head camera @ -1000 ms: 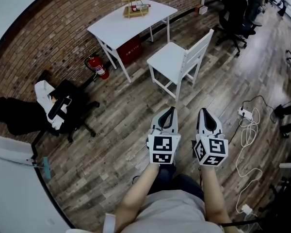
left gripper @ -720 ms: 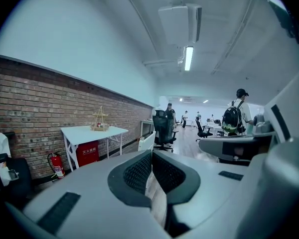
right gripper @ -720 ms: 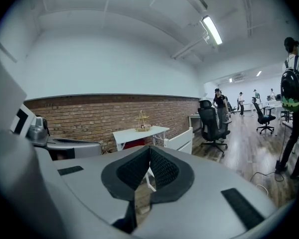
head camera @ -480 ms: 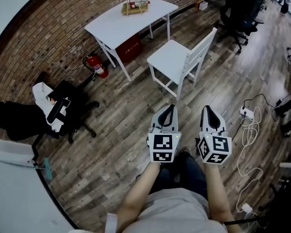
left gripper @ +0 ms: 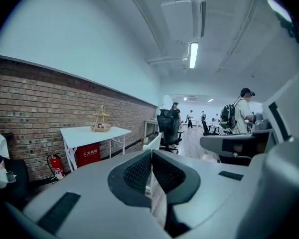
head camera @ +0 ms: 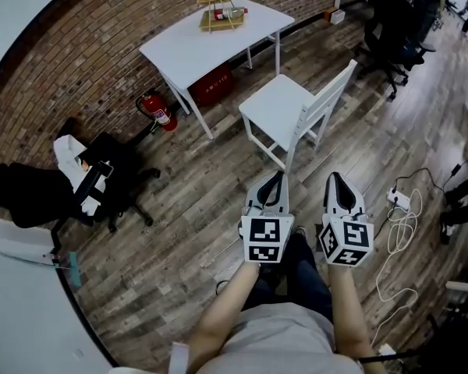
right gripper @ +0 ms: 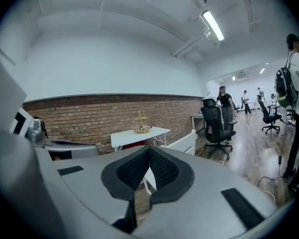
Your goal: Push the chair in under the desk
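- The floor [head camera: 179, 209] is laid in long wood-grain planks of mixed grey and brown, and the wall [head camera: 78, 61] behind is rough red brick.
- The desk [head camera: 195, 41] has a smooth white rectangular top on slim white legs. It carries a small tiered wire rack [head camera: 217, 6], with a red box [head camera: 213, 84] underneath and a red fire extinguisher [head camera: 157, 107] just beside one leg.
- The chair [head camera: 285, 109] is plain matte white, with a flat square seat, straight legs and a back of upright slats.
- It stands on the floor clear of the desk, its seat not under the top. The seat faces the desk and the back is turned toward the person.
- The left gripper [head camera: 274, 176] and right gripper [head camera: 334, 178] are grey shells with black ribbed pads, each bearing a cube of square markers.
- Both are clenched with nothing between the pads, as the two gripper views show.
- They are held side by side on bare forearms, pointing at the chair back from near it, without touching.
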Demonstrator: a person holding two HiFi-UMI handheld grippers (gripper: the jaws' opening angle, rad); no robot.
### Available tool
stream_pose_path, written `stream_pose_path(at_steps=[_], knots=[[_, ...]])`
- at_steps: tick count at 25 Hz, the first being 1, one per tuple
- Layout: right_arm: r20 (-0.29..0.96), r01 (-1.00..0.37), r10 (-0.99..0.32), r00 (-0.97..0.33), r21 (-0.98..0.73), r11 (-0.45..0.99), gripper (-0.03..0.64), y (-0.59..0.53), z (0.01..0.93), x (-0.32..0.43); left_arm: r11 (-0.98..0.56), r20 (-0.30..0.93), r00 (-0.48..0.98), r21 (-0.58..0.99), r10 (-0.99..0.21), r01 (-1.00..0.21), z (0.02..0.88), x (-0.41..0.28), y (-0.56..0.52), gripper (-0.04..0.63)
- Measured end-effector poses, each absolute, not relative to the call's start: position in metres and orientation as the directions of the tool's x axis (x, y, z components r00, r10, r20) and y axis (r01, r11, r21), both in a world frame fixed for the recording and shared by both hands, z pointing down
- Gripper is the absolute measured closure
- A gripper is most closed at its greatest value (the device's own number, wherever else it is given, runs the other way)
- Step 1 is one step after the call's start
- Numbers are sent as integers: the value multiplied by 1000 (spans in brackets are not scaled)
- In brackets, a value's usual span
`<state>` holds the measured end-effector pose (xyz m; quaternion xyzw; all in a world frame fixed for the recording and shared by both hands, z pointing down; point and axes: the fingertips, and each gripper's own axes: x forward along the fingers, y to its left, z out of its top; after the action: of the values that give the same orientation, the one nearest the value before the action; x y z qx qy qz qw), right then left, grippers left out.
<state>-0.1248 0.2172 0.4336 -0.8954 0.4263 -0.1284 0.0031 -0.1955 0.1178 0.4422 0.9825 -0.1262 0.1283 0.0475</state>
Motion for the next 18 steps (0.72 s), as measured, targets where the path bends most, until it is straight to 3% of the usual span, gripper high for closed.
stream_pose_path(at_steps=[18], knots=[[225,-827,-828,513,-130,-547,601,168,431,55,-939,274,907,39,-319,-342,440,-21,83,578]])
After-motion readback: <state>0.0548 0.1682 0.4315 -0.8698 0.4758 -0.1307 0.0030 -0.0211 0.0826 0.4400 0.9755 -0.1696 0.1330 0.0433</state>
